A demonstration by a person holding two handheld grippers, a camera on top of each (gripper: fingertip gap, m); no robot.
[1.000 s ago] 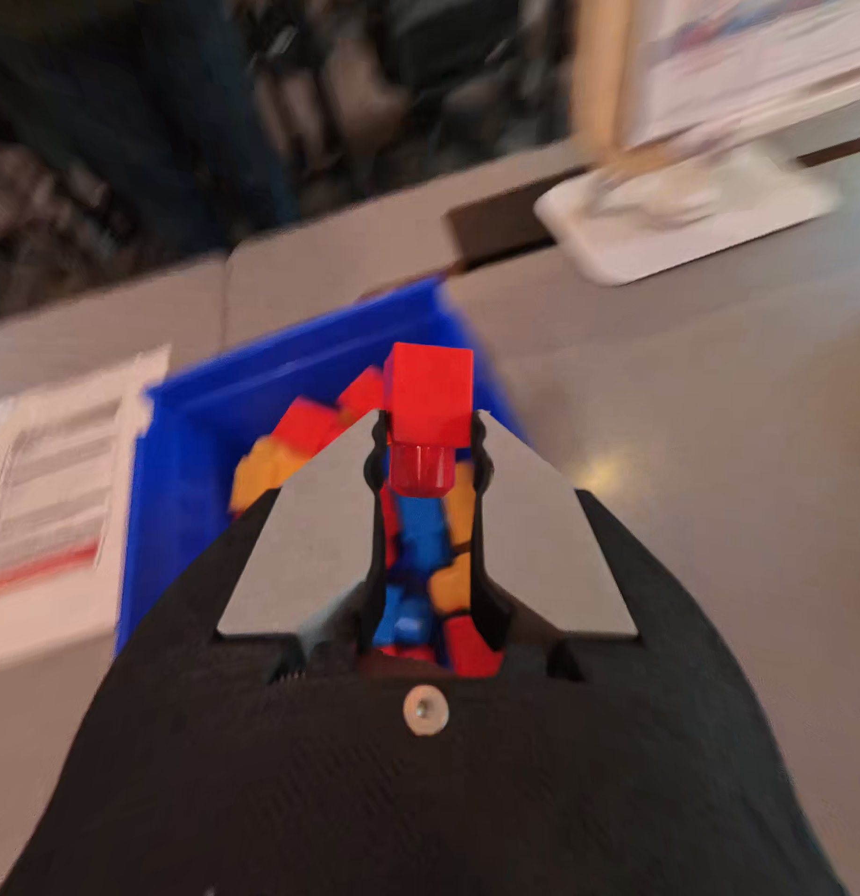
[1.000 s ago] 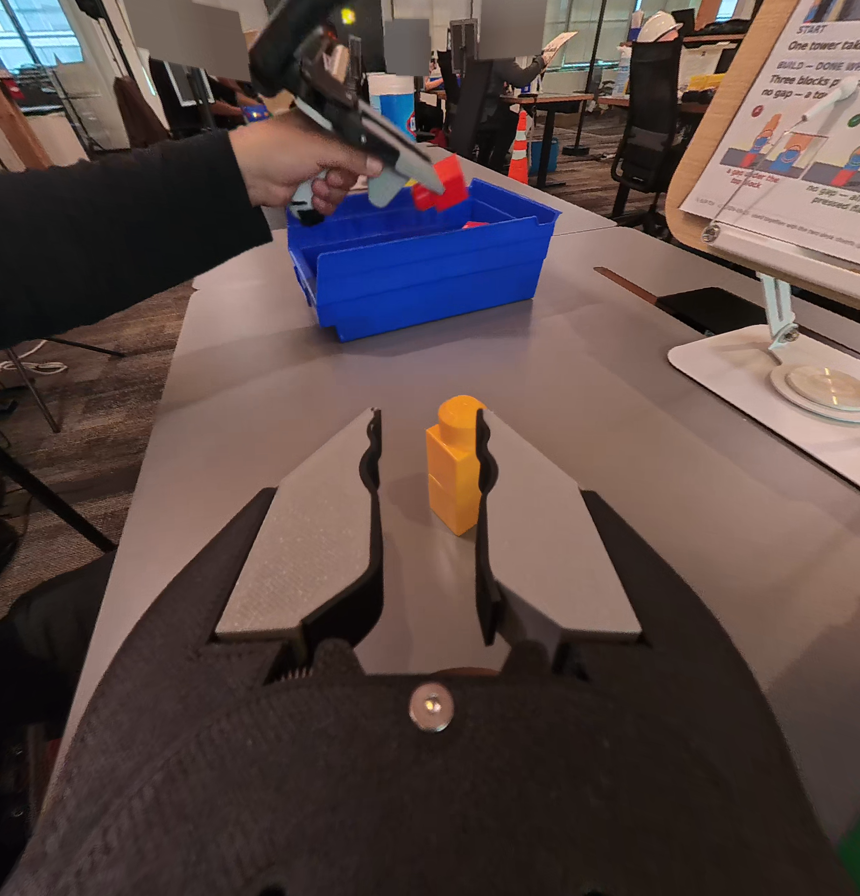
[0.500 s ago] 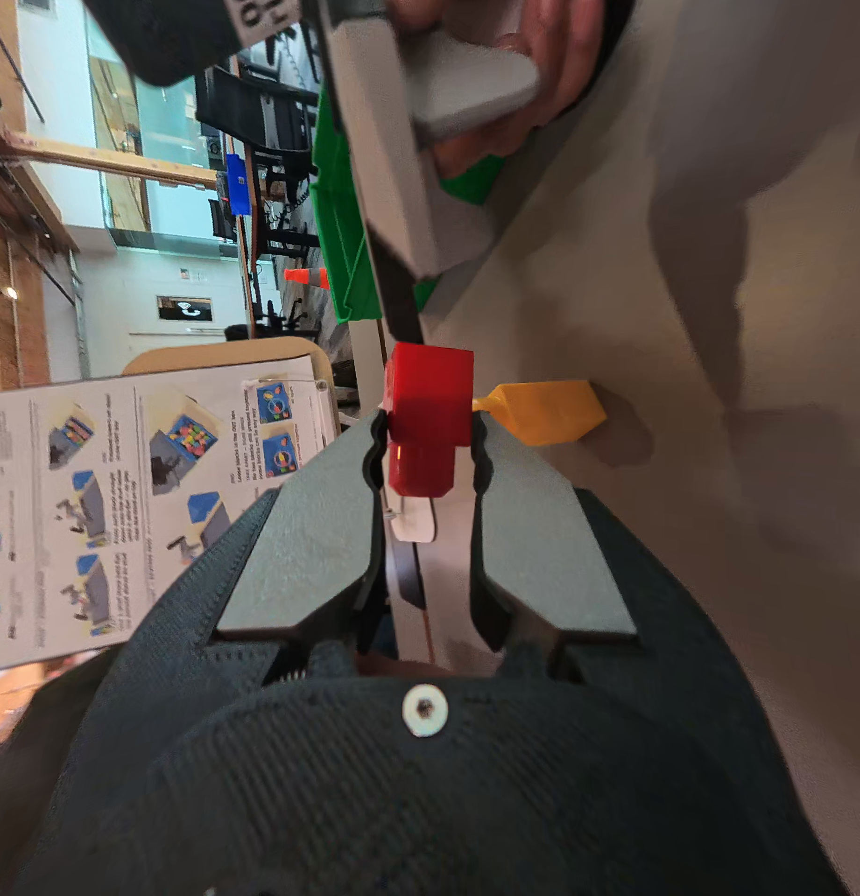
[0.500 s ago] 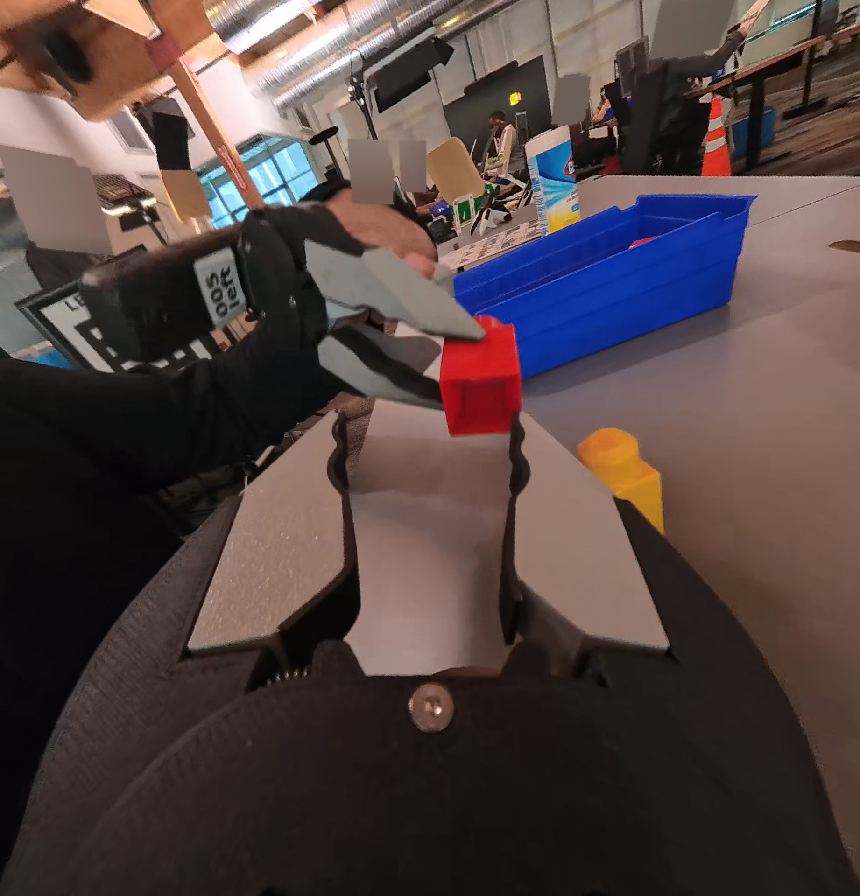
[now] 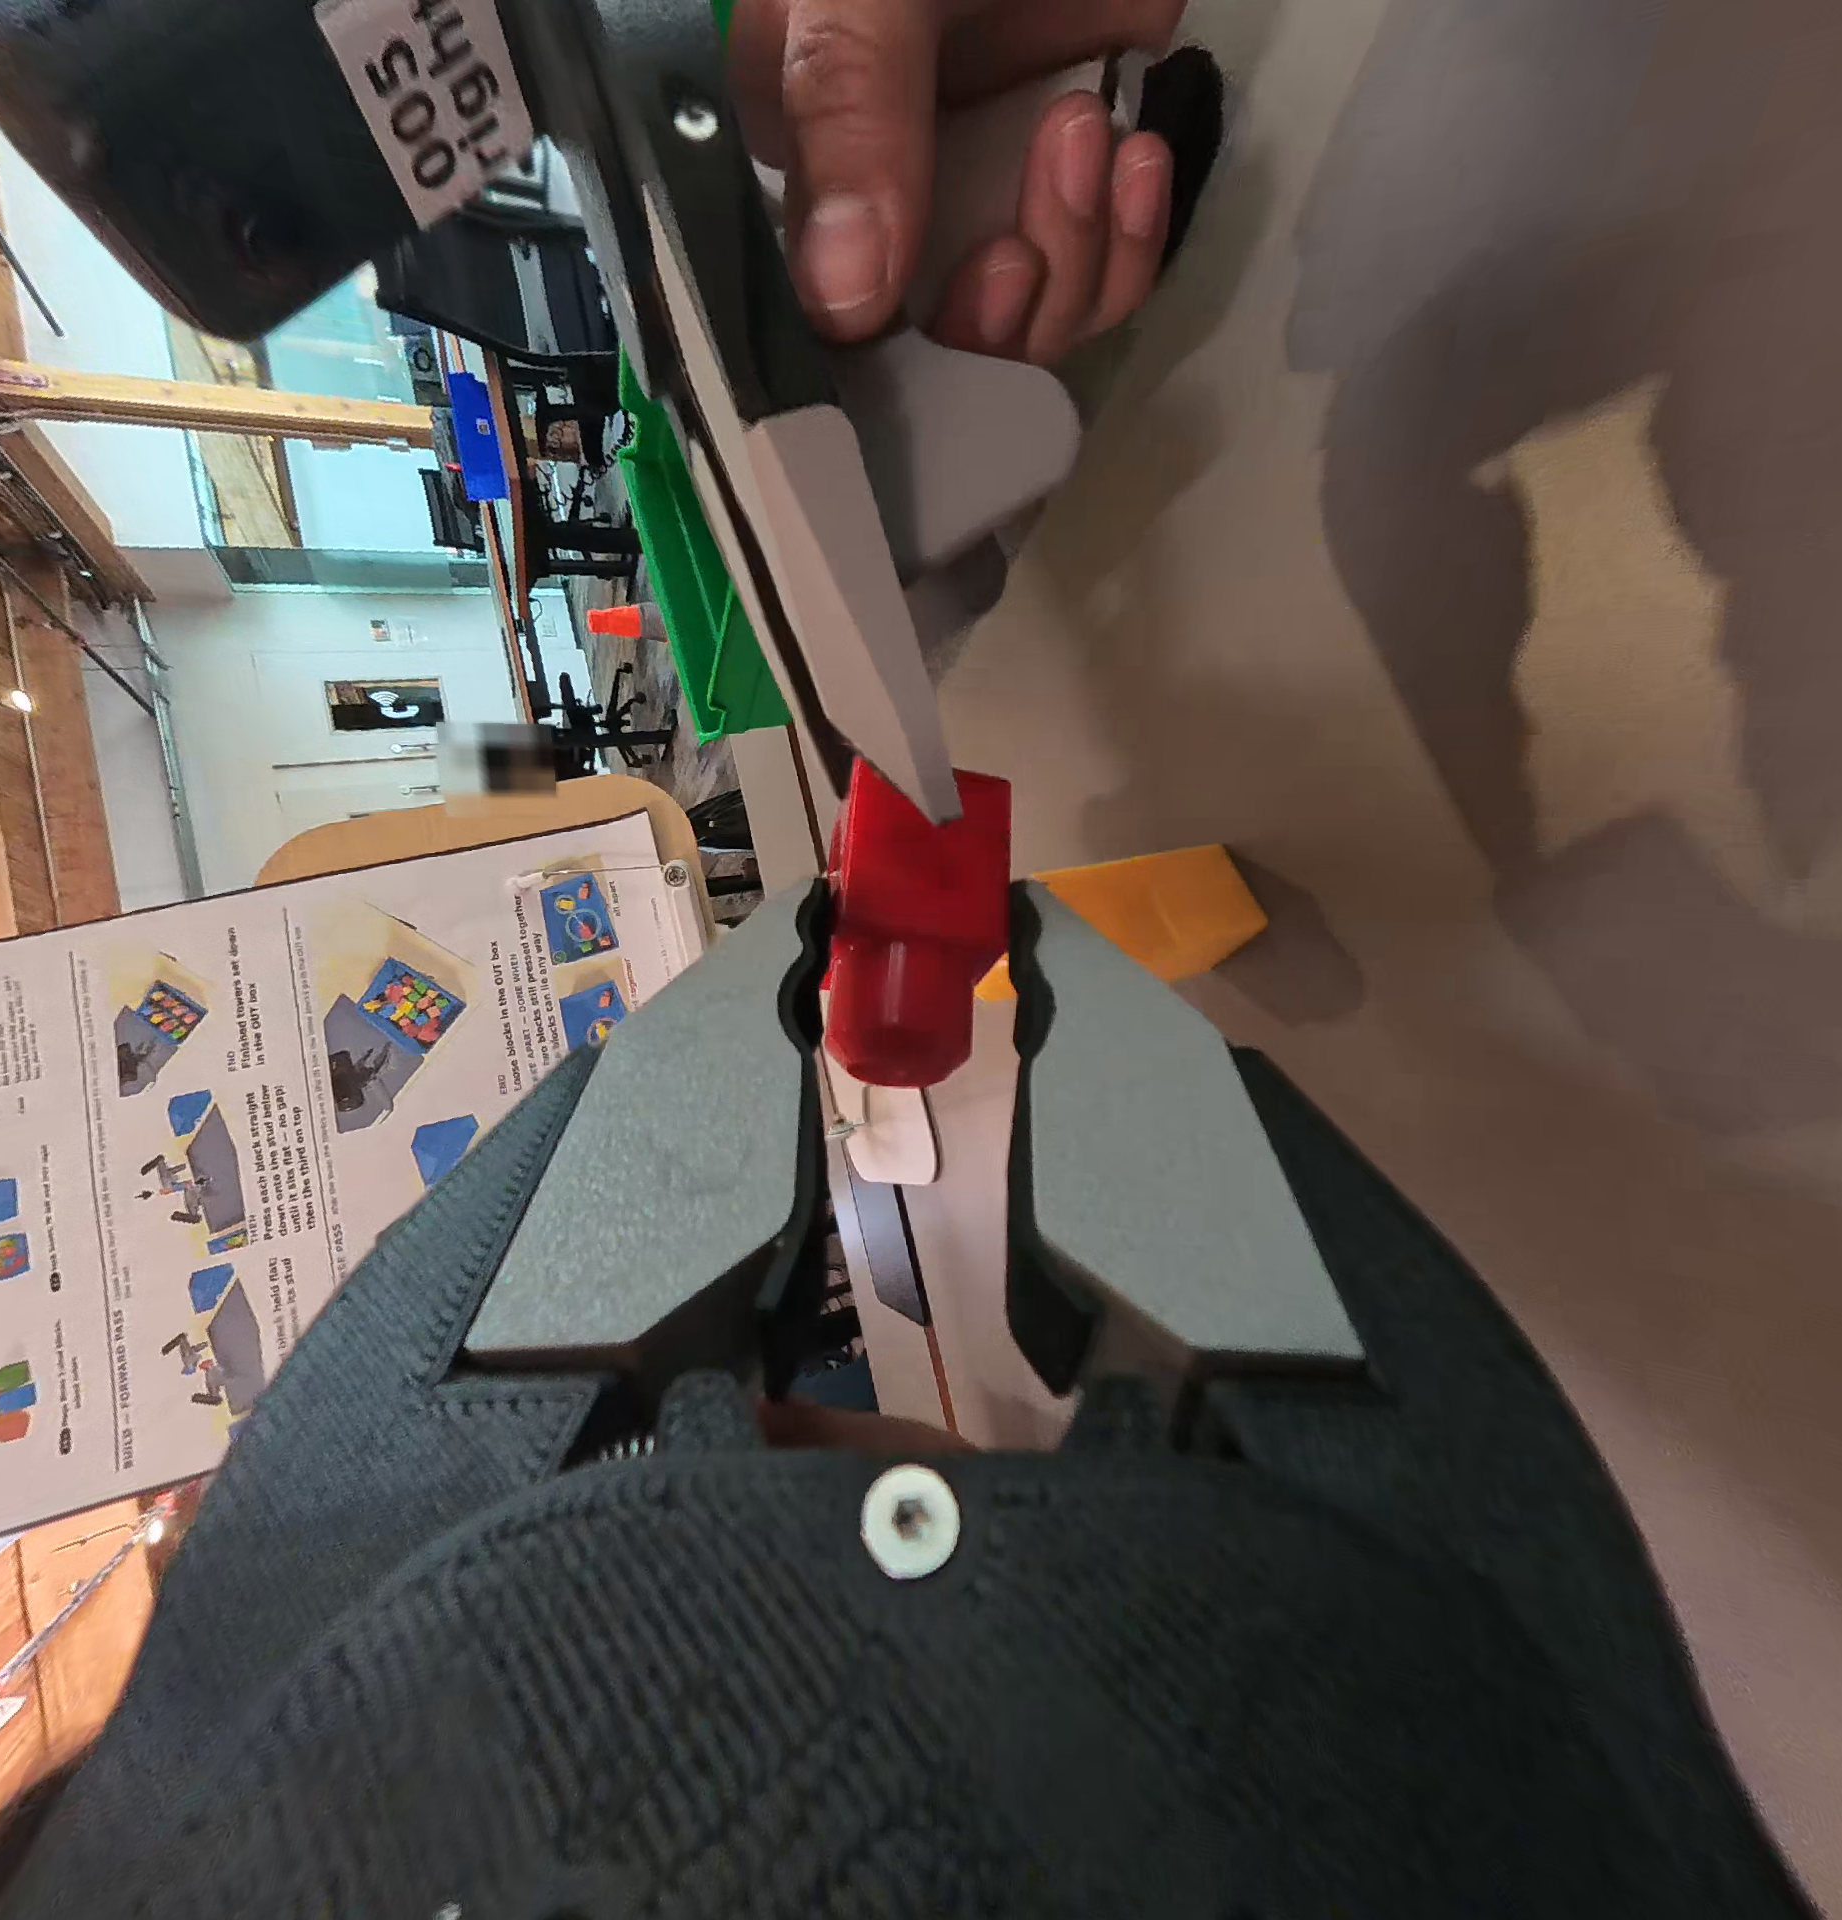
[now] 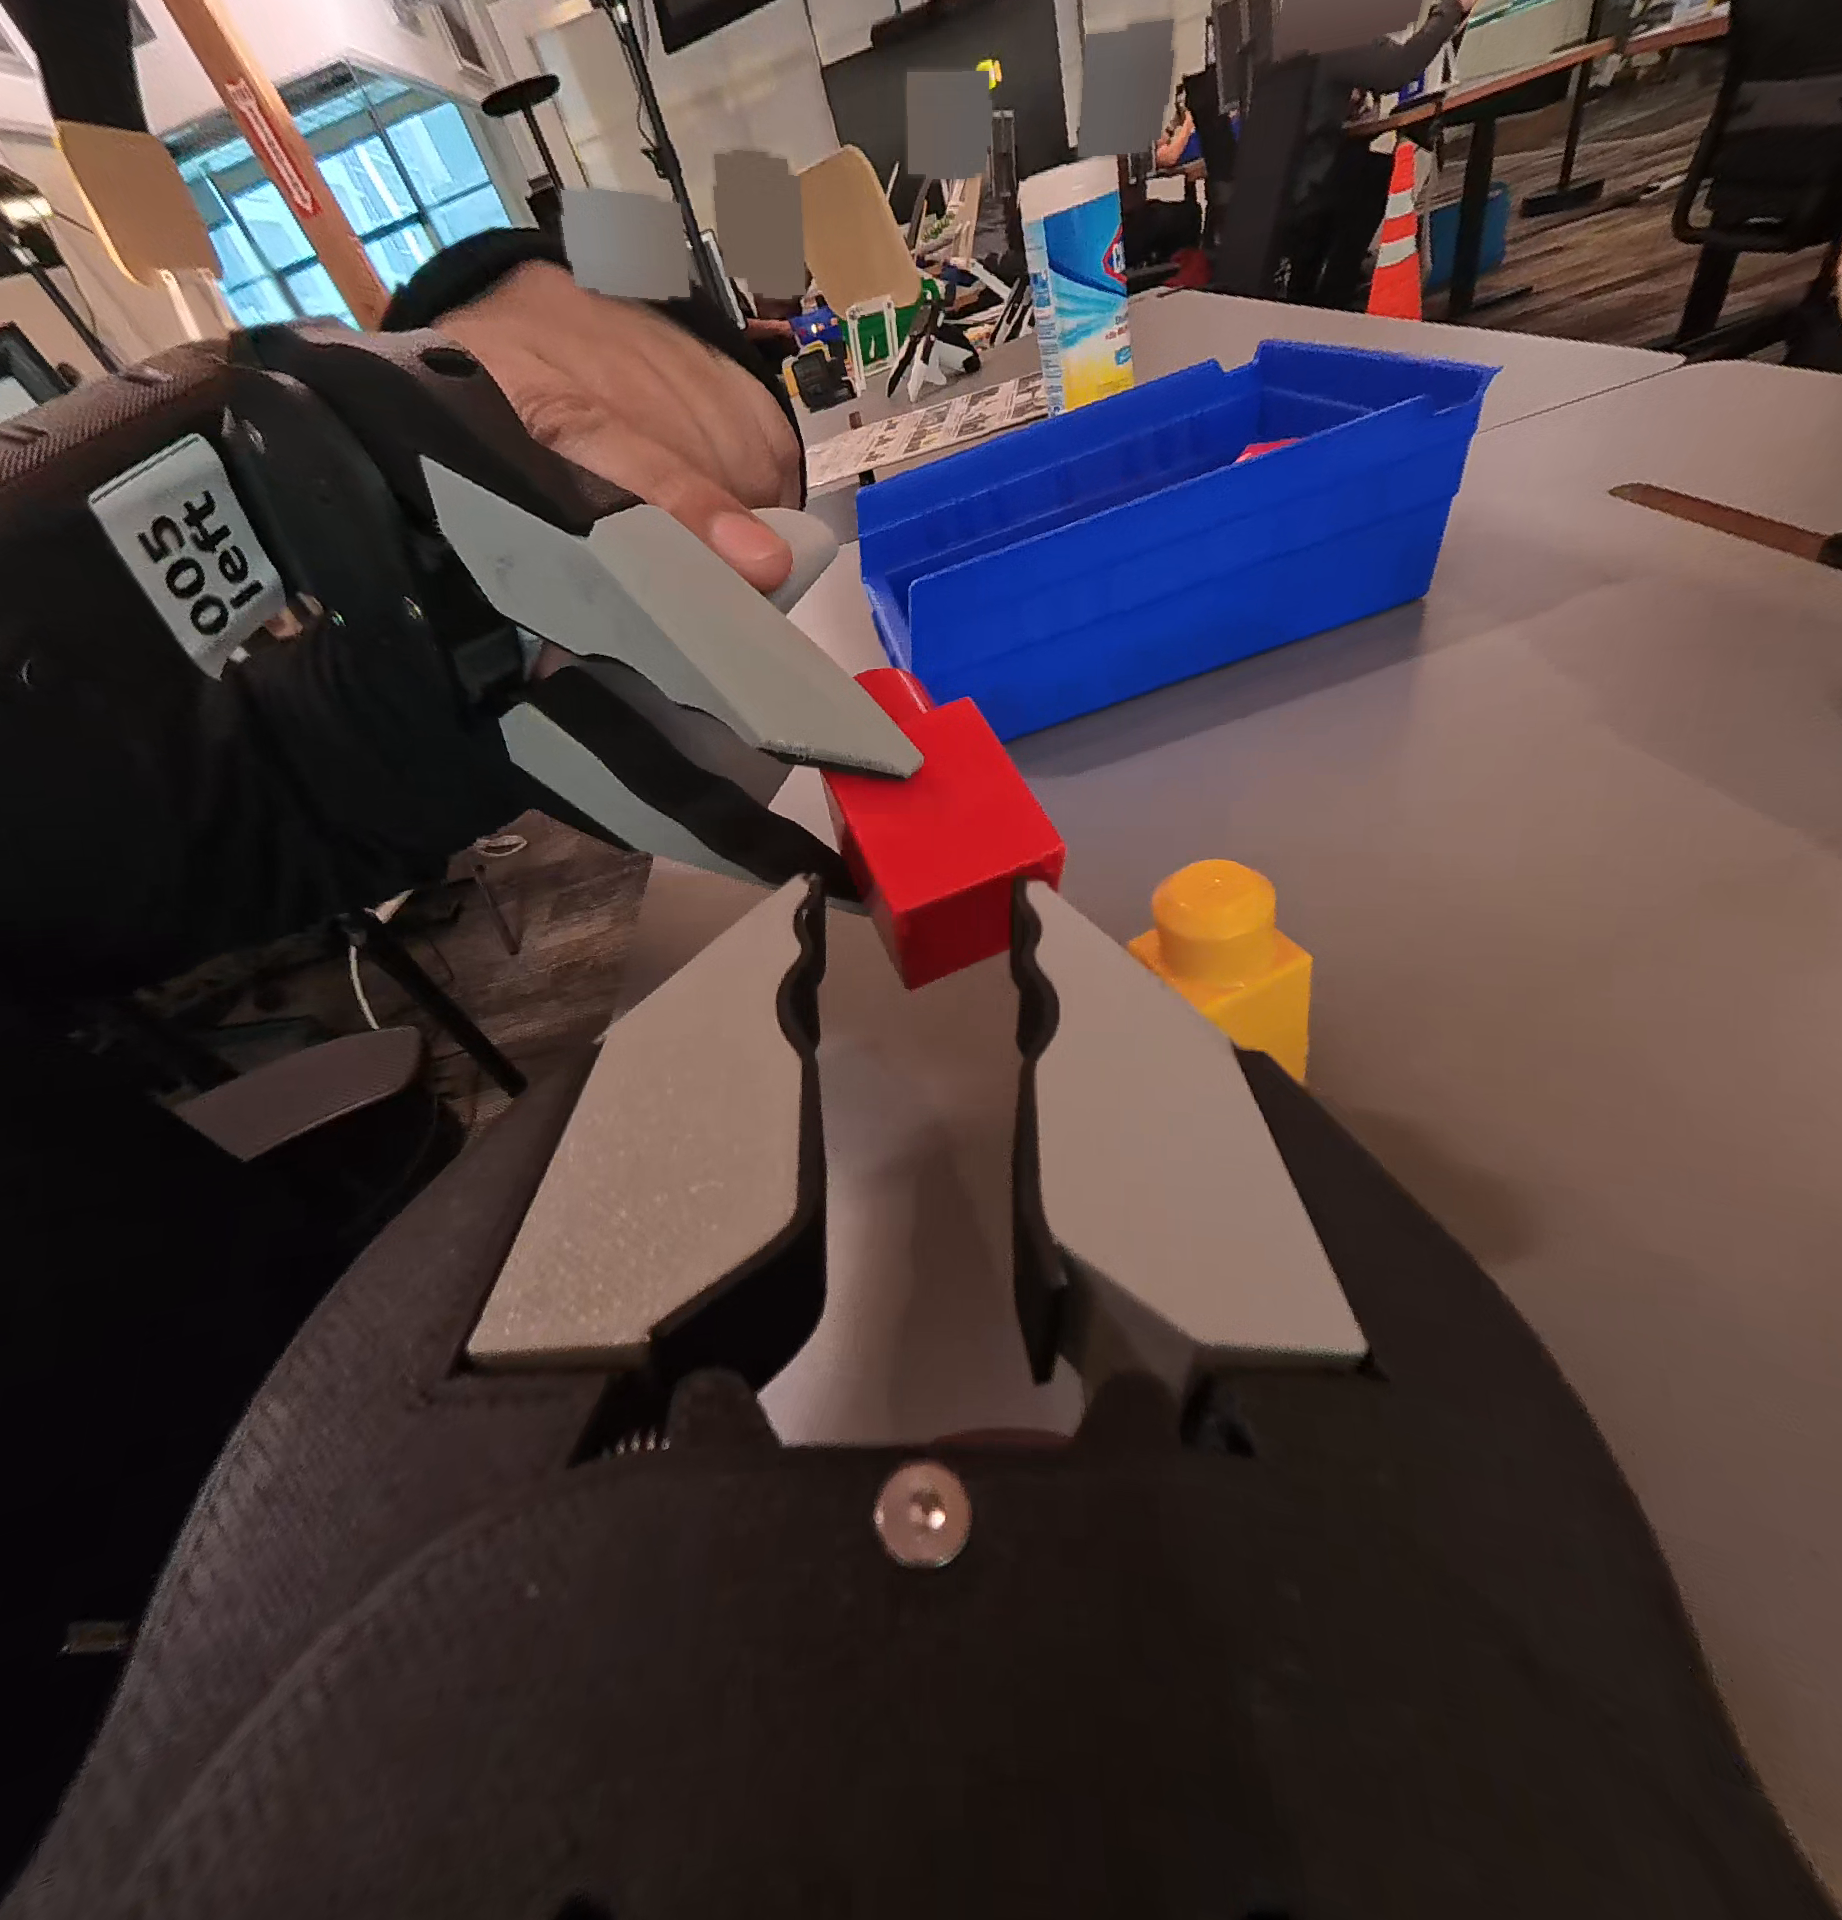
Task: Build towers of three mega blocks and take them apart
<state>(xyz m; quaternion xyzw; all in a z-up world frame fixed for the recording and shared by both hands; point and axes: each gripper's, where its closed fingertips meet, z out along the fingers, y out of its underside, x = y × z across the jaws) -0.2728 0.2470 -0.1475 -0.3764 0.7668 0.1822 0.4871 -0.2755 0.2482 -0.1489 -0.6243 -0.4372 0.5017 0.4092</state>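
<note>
My left gripper [image 5: 912, 914] is shut on a red mega block [image 5: 927, 862], held in the air with its stud pointing back towards the camera. My right gripper [image 6: 915, 894] meets it from the other side. Its jaws stand a block's width apart around the far end of the red block [image 6: 948, 831], so both grippers grip it. In the right wrist view the left gripper [image 6: 870, 821] comes in from the left. An orange block [image 6: 1229, 956] stands upright on the grey table [image 6: 1416, 831], just right of the red block; it also shows in the left wrist view [image 5: 1135, 904].
A blue bin [image 6: 1156, 592] holding blocks stands behind on the table. A wipes canister [image 6: 1078, 281] is beyond it. A green bin [image 5: 688, 582] and an instruction board [image 5: 273, 1091] show in the left wrist view. People and chairs are in the background. Only a small space, under 4 cm, lies between the two pairs of fingers.
My left gripper carried the red block from over the blue bin towards the orange block. My right gripper left the orange block, turned left, and narrowed its jaws around the red block.
</note>
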